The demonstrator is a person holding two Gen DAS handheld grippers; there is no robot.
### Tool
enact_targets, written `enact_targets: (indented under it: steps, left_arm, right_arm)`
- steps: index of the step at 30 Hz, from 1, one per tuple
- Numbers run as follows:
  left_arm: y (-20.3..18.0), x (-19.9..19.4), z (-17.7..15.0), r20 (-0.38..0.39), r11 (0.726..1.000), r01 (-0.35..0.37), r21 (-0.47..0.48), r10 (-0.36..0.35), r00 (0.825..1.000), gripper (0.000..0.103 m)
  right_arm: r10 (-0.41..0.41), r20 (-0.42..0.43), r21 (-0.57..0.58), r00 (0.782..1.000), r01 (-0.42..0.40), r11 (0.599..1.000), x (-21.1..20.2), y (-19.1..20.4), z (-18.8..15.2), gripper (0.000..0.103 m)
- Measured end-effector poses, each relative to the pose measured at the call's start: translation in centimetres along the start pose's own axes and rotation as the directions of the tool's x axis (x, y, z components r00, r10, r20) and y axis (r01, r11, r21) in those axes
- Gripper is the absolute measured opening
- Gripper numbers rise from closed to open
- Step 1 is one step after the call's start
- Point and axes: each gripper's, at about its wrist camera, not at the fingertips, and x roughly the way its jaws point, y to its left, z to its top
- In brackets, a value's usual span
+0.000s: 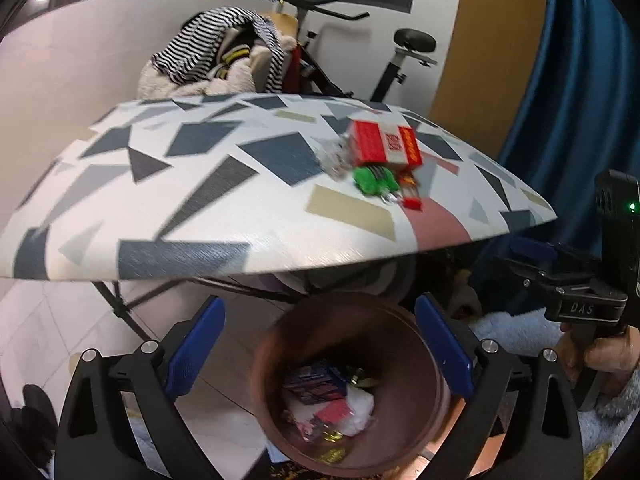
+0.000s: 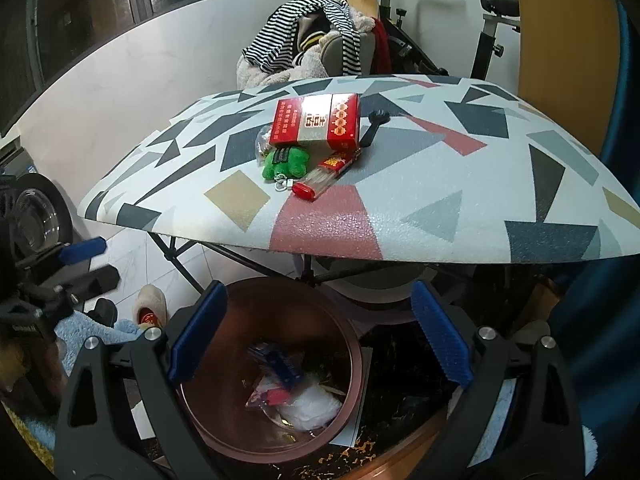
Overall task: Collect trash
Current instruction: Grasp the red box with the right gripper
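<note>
A brown round trash bin (image 1: 424, 364) (image 2: 224, 412) stands on the floor below the table's front edge, holding a blue carton (image 1: 316, 382), white crumpled paper (image 2: 308, 406) and wrappers. My left gripper (image 1: 320, 348) is open and empty above the bin. My right gripper (image 2: 318, 334) is open and empty above the bin too. On the patterned table (image 2: 440, 184) lie a red box (image 2: 316, 120) (image 1: 382, 146), a green plush keychain (image 2: 282, 162), a clear plastic wrapper (image 2: 262, 140), a red lighter (image 2: 303, 192), a red-topped clear sleeve (image 2: 332, 170) and a black plastic fork (image 2: 374, 122).
A chair piled with striped clothes (image 2: 304, 36) and an exercise bike (image 2: 492, 20) stand behind the table. A blue curtain (image 1: 580, 100) hangs at right. A slipper (image 2: 150, 306) and blue towel (image 2: 100, 330) lie on the floor at left.
</note>
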Motion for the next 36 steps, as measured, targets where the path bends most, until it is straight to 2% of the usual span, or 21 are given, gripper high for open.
enact_targets:
  steps: [6,20,33,36]
  left_arm:
    - [0.9,-1.2,1.9,0.042,0.999,-0.045,0.0,0.045,0.998,0.094]
    - [4.1,-3.5,6.1,0.12,0.99,-0.139,-0.01,0.14,0.983,0.094]
    - [6.3,-3.4,7.5,0.136,0.986,-0.147,-0.08,0.157,0.978,0.094]
    - [6.8,-2.8,7.3,0.13,0.986,-0.14,-0.095,0.152,0.98,0.094]
  right_arm:
    - [0.007,-0.008,-0.013,1.0,-0.007,1.0,0.4,0.2,1.3,0.097]
    - [0.002,0.023,-0.03,1.0,-0.001,1.0,1.8,0.0,6.5,0.097]
    - [-0.013,0.042,0.047,0.999,0.011,0.999,5.3,-0.5,11.6,0.097]
    - [-0.023,0.015,0.069,1.0,0.022,0.997,7.3,-0.3,12.8,0.097]
